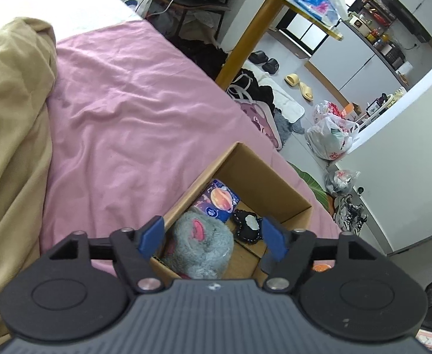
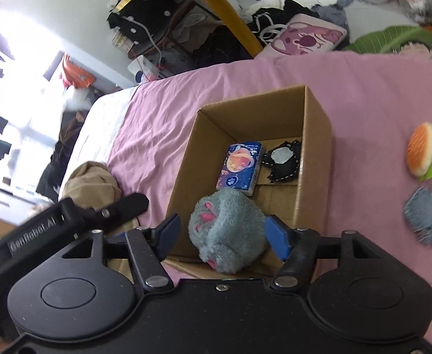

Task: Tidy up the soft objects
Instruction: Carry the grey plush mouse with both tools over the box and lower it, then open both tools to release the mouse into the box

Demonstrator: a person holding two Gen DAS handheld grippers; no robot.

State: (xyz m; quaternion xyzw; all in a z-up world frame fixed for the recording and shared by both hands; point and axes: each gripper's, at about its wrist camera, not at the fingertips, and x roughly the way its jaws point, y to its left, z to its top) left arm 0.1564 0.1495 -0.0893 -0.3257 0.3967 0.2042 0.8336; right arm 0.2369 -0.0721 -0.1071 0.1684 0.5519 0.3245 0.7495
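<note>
1. Over the bed's floor-side edge, left wrist view: left gripper (image 1: 213,236) hangs above the cardboard box (image 1: 275,183), fingers (image 1: 151,237) spread wide, nothing between them. Below the gap, inside the box, lies the grey plush toy (image 1: 204,244) at the near end; beyond it a blue tissue pack (image 1: 219,200) and a black pouch (image 1: 247,225). Pink sheet (image 1: 127,118) runs off toward the far side; tan blanket (image 1: 9,118) heaped along the opposite edge.

2. Right wrist view: right gripper (image 2: 220,231) looks down into the same box (image 2: 316,135). Grey plush (image 2: 227,230) sits between the fingers (image 2: 278,242), which stand wide; the right pad is just beside the fur, the left pad apart from it. Cannot tell whether the plush rests on the box floor or is lightly pinched; looks released. Its long axis runs roughly along the fingers.

3. Same view, toward the bed's right side, well apart from the box: plush burger (image 2: 425,153) and blue-grey cloth (image 2: 428,215) lie on the sheet. Judgement: right hand is nearer these; next reach swings right.
</note>
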